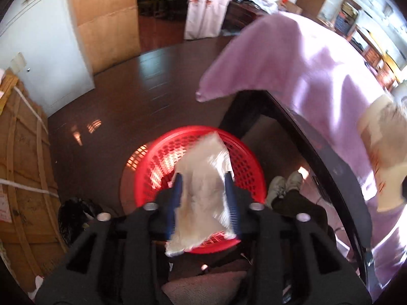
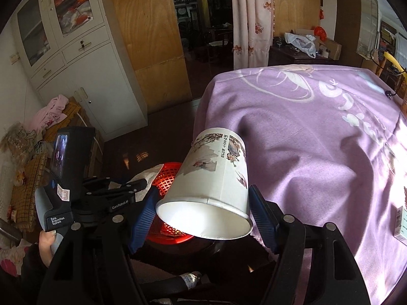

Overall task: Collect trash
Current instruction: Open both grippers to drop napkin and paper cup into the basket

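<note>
The crumpled wrapper [image 1: 203, 190] is smeared by motion, so its print cannot be read, and it hides much of the red basket [image 1: 152, 167] behind it. Whether the left gripper [image 1: 204, 178] presses the wrapper cannot be told. Seen from the right wrist, the paper cup [image 2: 216, 178] covers most of the basket, and the picture's edge cuts the small box [image 2: 401, 222] beside the cup.

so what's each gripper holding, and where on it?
Right gripper: paper cup, pads on opposite sides of its wall near the rim. Left gripper: open, crumpled wrapper between the fingers over the red basket, apparently released.
</note>
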A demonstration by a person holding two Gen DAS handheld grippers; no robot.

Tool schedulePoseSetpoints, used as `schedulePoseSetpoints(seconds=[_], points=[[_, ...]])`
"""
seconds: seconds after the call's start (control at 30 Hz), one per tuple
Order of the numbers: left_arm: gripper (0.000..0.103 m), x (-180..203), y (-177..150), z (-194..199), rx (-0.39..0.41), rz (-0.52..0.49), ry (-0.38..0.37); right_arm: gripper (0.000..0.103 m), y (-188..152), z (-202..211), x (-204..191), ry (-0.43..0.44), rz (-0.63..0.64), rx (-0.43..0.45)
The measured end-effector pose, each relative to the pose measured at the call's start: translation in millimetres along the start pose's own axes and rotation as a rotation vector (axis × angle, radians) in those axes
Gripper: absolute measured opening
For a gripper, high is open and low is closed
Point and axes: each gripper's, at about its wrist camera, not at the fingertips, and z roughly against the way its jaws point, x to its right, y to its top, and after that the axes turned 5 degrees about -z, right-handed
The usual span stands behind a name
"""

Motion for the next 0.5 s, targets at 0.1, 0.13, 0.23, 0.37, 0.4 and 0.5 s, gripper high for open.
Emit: schedulePoseSetpoints(seconds=[0.1, 0.13, 0.23, 0.37, 0.4, 0.5], points=[[0.053, -8, 2, 5, 0.023, 0.021, 0.008, 0.070, 1, -12, -7, 0.007, 0.015, -0.025], [0.057, -11, 2, 5, 0.027, 0.025, 0.012, 0.070, 2, -16, -10, 0.010, 0.019, -0.033], [0.068, -18, 5, 8, 0.040, 0.044, 0.025, 0.070, 2, -28, -16, 0.015, 0.032, -0.056], [0.074, -31, 10, 11, 0.051, 0.087, 0.052, 0.071, 2, -45, -26, 0.025, 0.050, -0.096], [0.075, -33, 10, 12, 0.053, 0.097, 0.062, 0.071, 3, -51, -28, 0.031, 0.056, -0.107], [0.077, -39, 12, 14, 0.056, 0.118, 0.090, 0.071, 5, -66, -39, 0.050, 0.081, -0.134]])
